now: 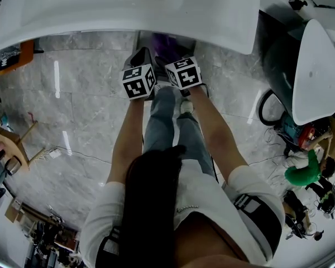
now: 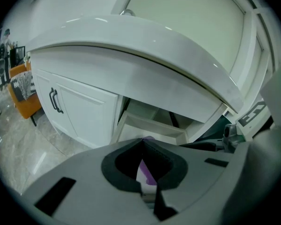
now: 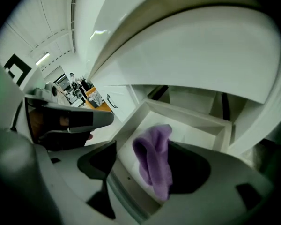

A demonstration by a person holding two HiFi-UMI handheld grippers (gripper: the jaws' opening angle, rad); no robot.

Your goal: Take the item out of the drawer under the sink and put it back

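A purple cloth [image 3: 154,163] hangs over the inside of the open white drawer [image 3: 187,114] under the sink counter [image 1: 128,7]. My right gripper [image 3: 146,165] is open, jaws spread wide to either side of the cloth. The cloth rests against the right-hand pad, but the pads do not press on it. In the head view the cloth [image 1: 166,44] shows as a purple patch in the drawer, just beyond the right gripper [image 1: 183,72]. My left gripper [image 1: 138,81] hovers beside it in front of the drawer [image 2: 150,125]. The left gripper [image 2: 141,142] is shut with nothing held.
A white cabinet door with a dark handle [image 2: 56,100] stands left of the drawer. The person's legs are on the marble floor [image 1: 84,116] below the grippers. An orange chair [image 1: 14,57] is at the left, a white rounded fixture [image 1: 318,71] and clutter with a green toy [image 1: 301,175] at the right.
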